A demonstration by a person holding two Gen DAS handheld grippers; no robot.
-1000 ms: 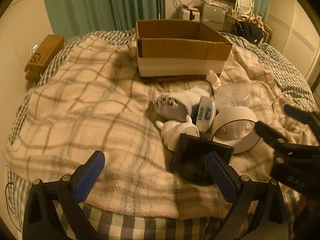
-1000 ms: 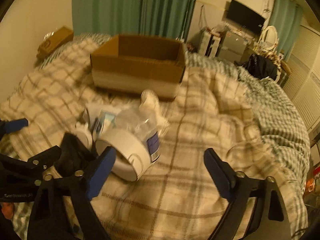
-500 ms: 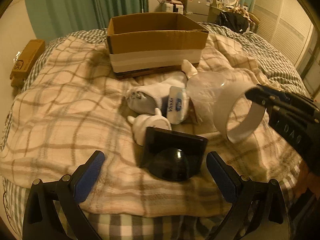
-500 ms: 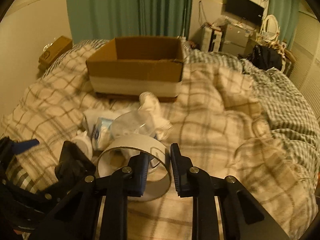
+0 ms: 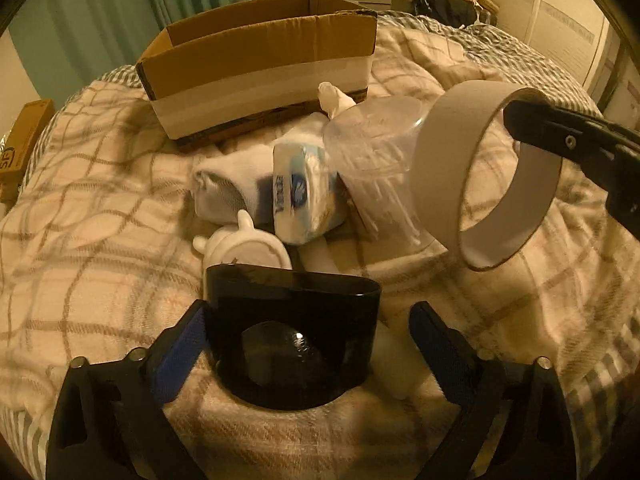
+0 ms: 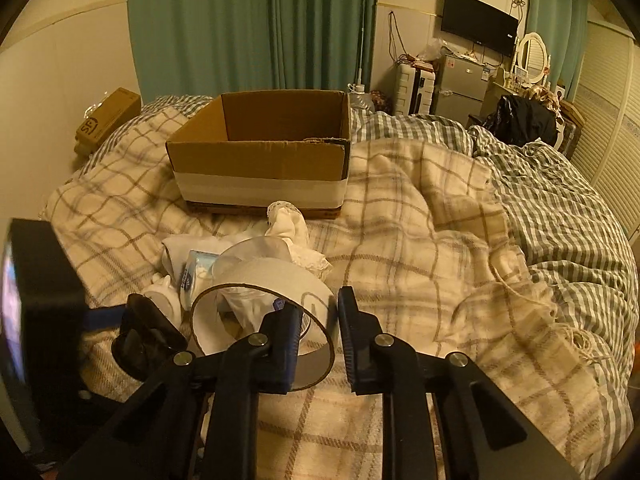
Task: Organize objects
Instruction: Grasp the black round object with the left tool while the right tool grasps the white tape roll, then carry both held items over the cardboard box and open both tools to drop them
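An open cardboard box [image 5: 260,76] [image 6: 260,168] stands on the bed behind a pile: a white sock [image 5: 224,188], a tissue pack [image 5: 300,196], a clear plastic cup [image 5: 372,160], a white ceramic figure [image 5: 248,248] and a black glossy case [image 5: 292,340]. My right gripper [image 6: 318,340] is shut on the wall of a wide white tape ring [image 6: 264,280] [image 5: 480,168] and holds it lifted above the blanket. My left gripper [image 5: 308,348] is open, its fingers on either side of the black case, the left pad close to it.
A plaid blanket [image 6: 420,240] covers the bed, with a checked duvet [image 6: 560,208] to the right. A brown parcel [image 6: 108,120] lies at the far left by the wall. Green curtains, a small fridge and a TV stand behind the bed.
My right gripper closed on the tape ring and lifted it off the blanket. My left gripper moved forward until its open fingers flank the black case.
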